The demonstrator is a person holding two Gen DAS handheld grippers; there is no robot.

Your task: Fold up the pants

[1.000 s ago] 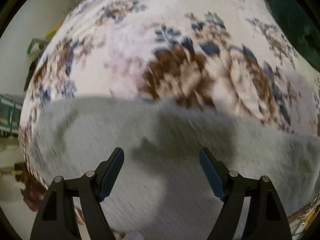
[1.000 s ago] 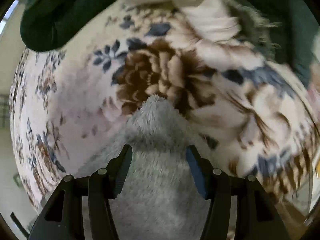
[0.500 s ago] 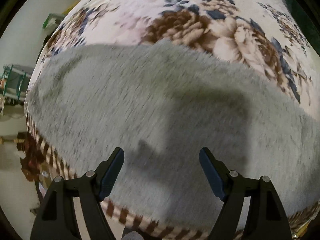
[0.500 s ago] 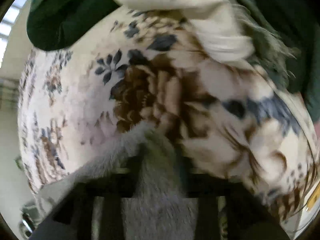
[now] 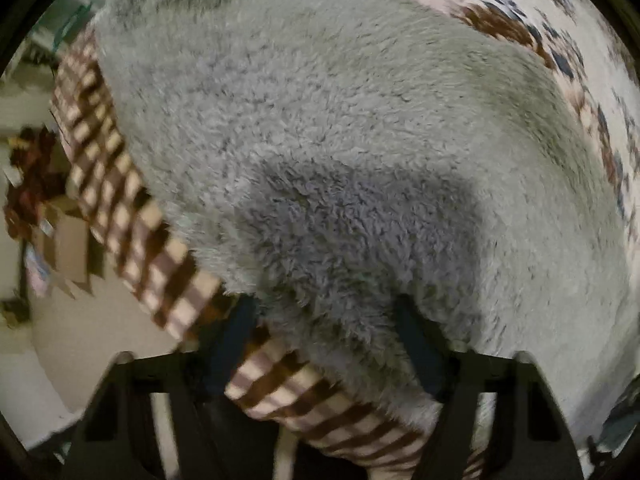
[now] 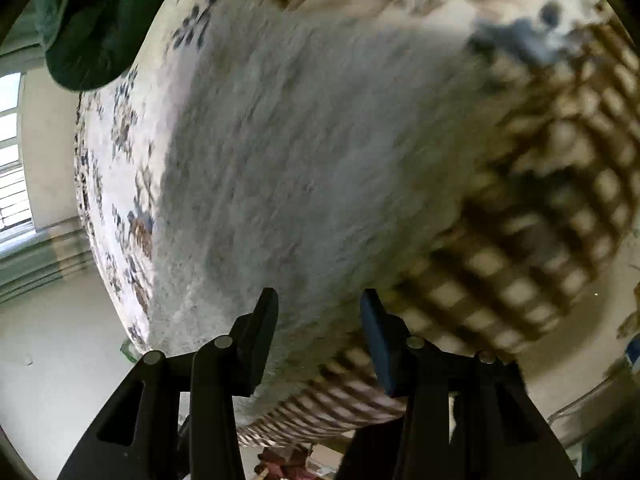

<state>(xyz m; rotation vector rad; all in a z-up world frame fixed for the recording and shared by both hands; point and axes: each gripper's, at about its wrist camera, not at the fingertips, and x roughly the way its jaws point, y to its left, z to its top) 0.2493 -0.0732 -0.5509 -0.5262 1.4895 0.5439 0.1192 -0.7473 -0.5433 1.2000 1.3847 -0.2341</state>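
Left wrist view, nearest first: your left gripper (image 5: 324,344) has its fingers (image 5: 420,352) spread wide, straddling the near hem of the pants (image 5: 340,140); the grey fleece sags between them, but they have not closed on it. Just below that hem, at 6 to 7 o'clock, the brown-and-cream checked border (image 5: 132,208) of the bed cover runs out toward 10 o'clock, with floor beyond it at 8 o'clock. The pants fill the middle of the view, lying flat on the bed. At 1 to 2 o'clock the floral cover (image 5: 560,40) shows past their far edge. Right wrist view: your right gripper (image 6: 318,332) also has its fingers (image 6: 376,340) parted, holding nothing, poised over the near edge of the pants (image 6: 320,140) where they meet the checked border (image 6: 540,260). That border lies at 3 to 5 o'clock, the floral cover (image 6: 116,184) at 9 o'clock, and a dark green cloth (image 6: 92,24) sits far off at 11 o'clock. This frame is blurred, so contact cannot be judged. Handling estimate: thick pile, soft and limp, light, no stiffness; it should drape and drag against the cover. Take hold at the edge, pinching through all the fleece layers at two spread points, so the fold carries evenly and no layer slips behind.
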